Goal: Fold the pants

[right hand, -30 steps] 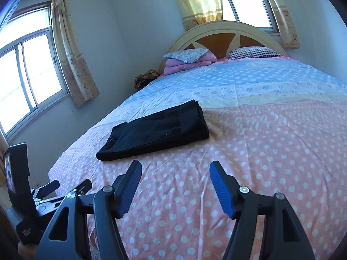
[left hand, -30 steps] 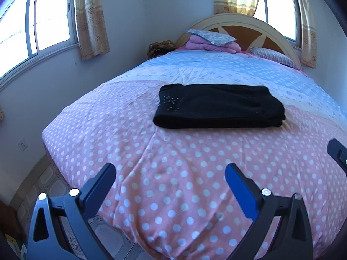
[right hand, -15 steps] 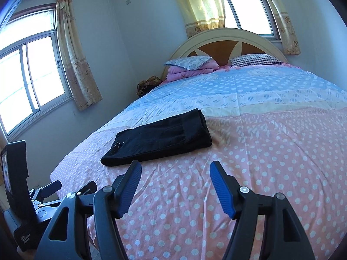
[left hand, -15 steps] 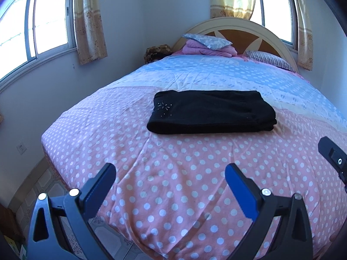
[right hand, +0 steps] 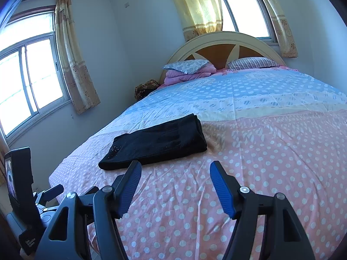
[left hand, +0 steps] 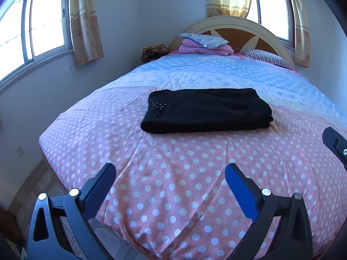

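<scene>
Both grippers, left (left hand: 170, 186) and right (right hand: 175, 179), hover fingers-spread short of the folded pants (left hand: 206, 110).

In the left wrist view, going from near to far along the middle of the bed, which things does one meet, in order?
left gripper → pink polka-dot part of the bed cover → folded black pants → blue part of the cover → folded pink blanket with a pillow on top → arched headboard

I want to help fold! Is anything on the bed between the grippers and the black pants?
Nothing visible. Only bare polka-dot bedspread lies between the open left gripper, the open right gripper and the black pants.
</scene>
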Available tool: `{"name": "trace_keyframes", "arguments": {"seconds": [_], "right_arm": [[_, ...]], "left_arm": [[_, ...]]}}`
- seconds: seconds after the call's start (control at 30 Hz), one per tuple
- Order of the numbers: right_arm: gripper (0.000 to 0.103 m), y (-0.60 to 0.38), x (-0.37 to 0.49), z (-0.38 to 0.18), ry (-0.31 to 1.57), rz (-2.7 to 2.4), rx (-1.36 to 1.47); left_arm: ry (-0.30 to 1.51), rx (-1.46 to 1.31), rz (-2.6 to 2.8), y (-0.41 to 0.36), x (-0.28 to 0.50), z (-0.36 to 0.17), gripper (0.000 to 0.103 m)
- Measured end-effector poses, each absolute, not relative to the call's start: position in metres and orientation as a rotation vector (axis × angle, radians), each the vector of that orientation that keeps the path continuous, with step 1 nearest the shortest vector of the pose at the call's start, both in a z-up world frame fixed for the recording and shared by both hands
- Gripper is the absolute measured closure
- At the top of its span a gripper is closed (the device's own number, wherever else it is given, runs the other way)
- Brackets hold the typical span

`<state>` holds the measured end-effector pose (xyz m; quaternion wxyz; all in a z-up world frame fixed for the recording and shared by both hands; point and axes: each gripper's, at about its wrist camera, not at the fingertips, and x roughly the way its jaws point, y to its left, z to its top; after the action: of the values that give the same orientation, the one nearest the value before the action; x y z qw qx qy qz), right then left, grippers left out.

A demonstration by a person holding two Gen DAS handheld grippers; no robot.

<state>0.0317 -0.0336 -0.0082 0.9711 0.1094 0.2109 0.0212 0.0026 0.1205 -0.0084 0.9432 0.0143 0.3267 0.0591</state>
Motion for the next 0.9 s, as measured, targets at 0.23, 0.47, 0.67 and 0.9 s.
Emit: {"name": "trace_keyframes", "arguments": {"seconds": [0.23, 0.47, 0.67, 0.9], "right_arm": [[0.035, -0.033, 0.033, -0.008, 0.430, 0.043, 0.217], [0.035, -0.032, 0.033, -0.003, 0.407, 0.051, 0.207], [0.035, -0.032, 0.032, 0.008, 0.369, 0.051, 0.197], [0.035, -0.032, 0.027, 0.016, 0.341, 0.046, 0.183]], "left_arm": [[0.664, 0.021, 0.111, 0.120, 0.001, -0.007, 0.000], [0.620, 0.004, 0.105, 0.120, -0.004, 0.001, 0.000], [0.582, -0.019, 0.101, 0.123, -0.005, 0.014, 0.000], [0.540, -0.034, 0.092, 0.124, -0.006, 0.027, 0.000]]}}
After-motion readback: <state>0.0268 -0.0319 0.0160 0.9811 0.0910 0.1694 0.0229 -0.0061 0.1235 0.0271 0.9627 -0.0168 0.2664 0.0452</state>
